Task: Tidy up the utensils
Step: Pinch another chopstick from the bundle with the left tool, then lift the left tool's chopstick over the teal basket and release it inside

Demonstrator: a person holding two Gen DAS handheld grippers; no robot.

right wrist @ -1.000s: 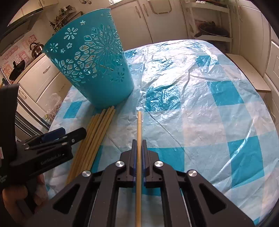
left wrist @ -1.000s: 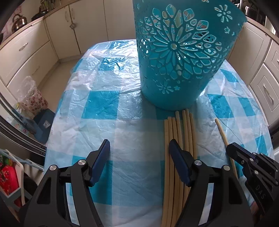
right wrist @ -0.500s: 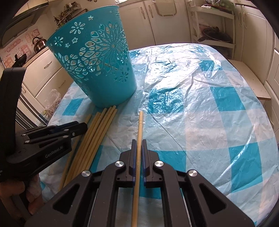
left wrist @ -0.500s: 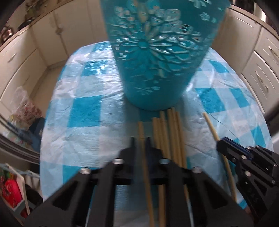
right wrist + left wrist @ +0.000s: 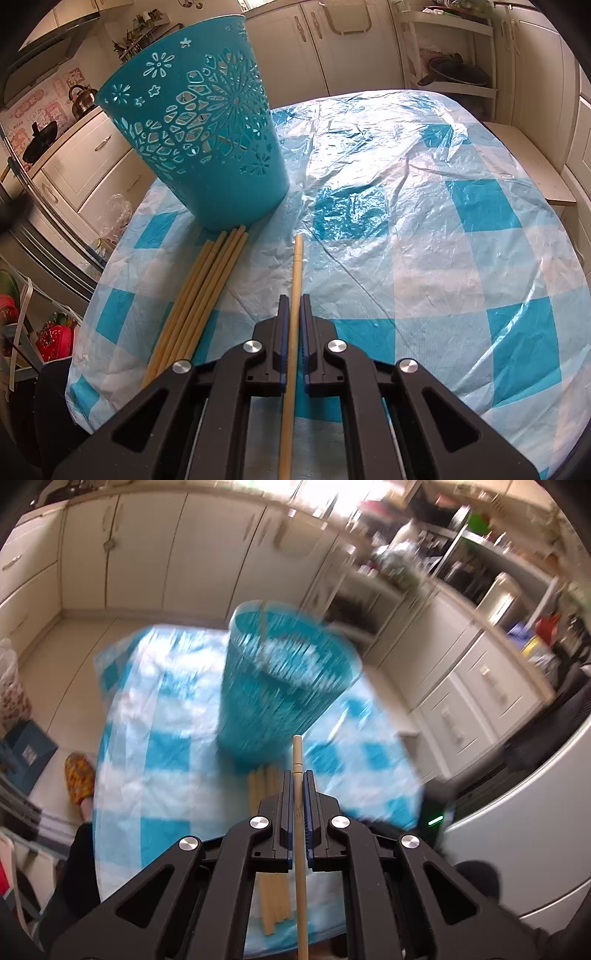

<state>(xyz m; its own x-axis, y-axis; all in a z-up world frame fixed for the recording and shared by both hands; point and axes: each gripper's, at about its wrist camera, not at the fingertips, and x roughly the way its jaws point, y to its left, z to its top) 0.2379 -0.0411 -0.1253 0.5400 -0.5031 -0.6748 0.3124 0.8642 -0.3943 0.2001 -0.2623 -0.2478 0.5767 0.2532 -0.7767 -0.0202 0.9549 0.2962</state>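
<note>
Left gripper [image 5: 297, 775] fingers clamped on one chopstick [image 5: 300, 834] above the surface [image 5: 424, 221], near the teal basket [image 5: 199, 125]; right gripper [image 5: 292, 301] fingers clamped on a second chopstick [image 5: 293, 295], loose chopsticks [image 5: 199, 291] lying left.

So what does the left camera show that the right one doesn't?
Only the left view: the bin's open top from above, with one stick already leaning inside, a slipper on the floor, and the left claw shut on a stick lifted off the table. The picture is blurred.

Only the right view: the bin's cut-out flower pattern seen sharply, a kettle, and the right claw shut on its own stick, low over the tablecloth.

Both: the blue bin, the checked tablecloth, and the bundle of sticks in front of the bin.
</note>
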